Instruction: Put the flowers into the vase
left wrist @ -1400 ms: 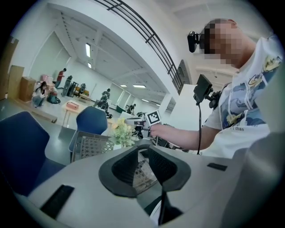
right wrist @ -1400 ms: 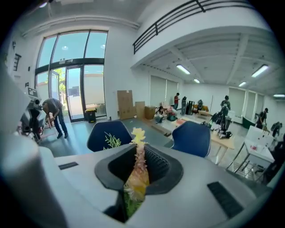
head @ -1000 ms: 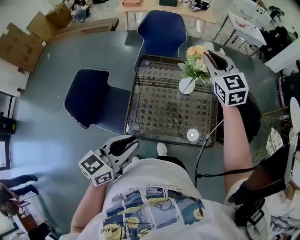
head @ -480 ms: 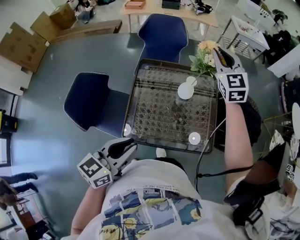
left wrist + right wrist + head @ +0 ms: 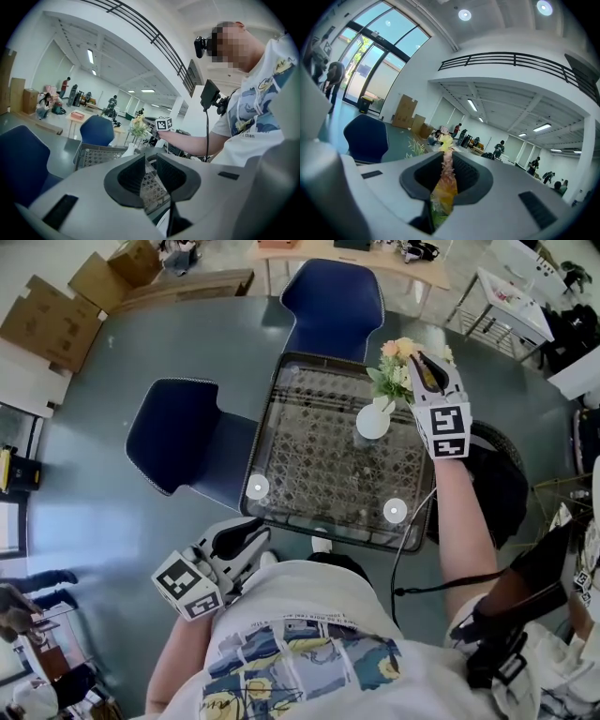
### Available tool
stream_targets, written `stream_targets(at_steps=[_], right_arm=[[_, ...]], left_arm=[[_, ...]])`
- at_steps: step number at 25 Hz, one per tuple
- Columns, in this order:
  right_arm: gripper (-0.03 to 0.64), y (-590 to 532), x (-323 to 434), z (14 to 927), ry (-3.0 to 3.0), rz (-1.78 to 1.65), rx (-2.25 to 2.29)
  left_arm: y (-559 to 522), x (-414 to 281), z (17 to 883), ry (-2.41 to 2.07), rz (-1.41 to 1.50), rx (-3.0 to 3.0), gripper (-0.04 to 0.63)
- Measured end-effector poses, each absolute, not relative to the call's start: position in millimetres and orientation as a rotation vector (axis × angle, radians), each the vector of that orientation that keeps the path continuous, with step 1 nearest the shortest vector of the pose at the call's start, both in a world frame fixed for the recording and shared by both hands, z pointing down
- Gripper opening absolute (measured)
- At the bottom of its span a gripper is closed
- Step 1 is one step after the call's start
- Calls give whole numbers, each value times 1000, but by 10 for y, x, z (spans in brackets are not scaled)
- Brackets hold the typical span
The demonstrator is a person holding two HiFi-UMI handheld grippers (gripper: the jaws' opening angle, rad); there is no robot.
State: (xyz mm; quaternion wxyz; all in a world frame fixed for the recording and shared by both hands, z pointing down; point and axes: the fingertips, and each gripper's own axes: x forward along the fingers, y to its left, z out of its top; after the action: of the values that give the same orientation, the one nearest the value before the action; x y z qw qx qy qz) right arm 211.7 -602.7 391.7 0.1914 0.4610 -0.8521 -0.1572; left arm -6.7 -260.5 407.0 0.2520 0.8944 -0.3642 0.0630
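Note:
The white vase stands on the far right part of the glass-topped wicker table. A bunch of peach and cream flowers with green leaves hangs just above and behind it. My right gripper is shut on the flowers, whose blooms stick out past its jaws. The lowest leaves reach the vase's mouth; whether the stems are inside is hidden. My left gripper stays low by my body, off the table's near edge. A narrow gap shows between its jaws, with nothing in it. It looks toward the vase.
Two blue chairs stand by the table, one at its left and one at its far side. A black round seat is under my right arm. Cardboard boxes lie at the far left, with desks and people beyond.
My right gripper has come down with the flowers, bringing them closer to the vase than half a second ago. The left gripper has shifted only slightly beside my body.

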Motion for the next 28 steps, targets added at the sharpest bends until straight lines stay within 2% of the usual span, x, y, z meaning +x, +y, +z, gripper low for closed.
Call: stream_targets(at_steps=[11,15,22,28], right_arm=[[60,-6005,1937,4642,-2430,-372,1159],[91,-5967,1874,4732,-2446,-350,1137],[187,-5670,1737,4725,-2440,-323,1137],[196,-5238,1775,4394,-2408,-316,1203]], left_arm=[[-2640,70,4169,-1046,193,2347,58],[-2598,73,4220,-1037,198,2327,58],[-2365,-76,4259,-998,199,2372,58],[-2100,-259,4089,-933,122,2427,58]])
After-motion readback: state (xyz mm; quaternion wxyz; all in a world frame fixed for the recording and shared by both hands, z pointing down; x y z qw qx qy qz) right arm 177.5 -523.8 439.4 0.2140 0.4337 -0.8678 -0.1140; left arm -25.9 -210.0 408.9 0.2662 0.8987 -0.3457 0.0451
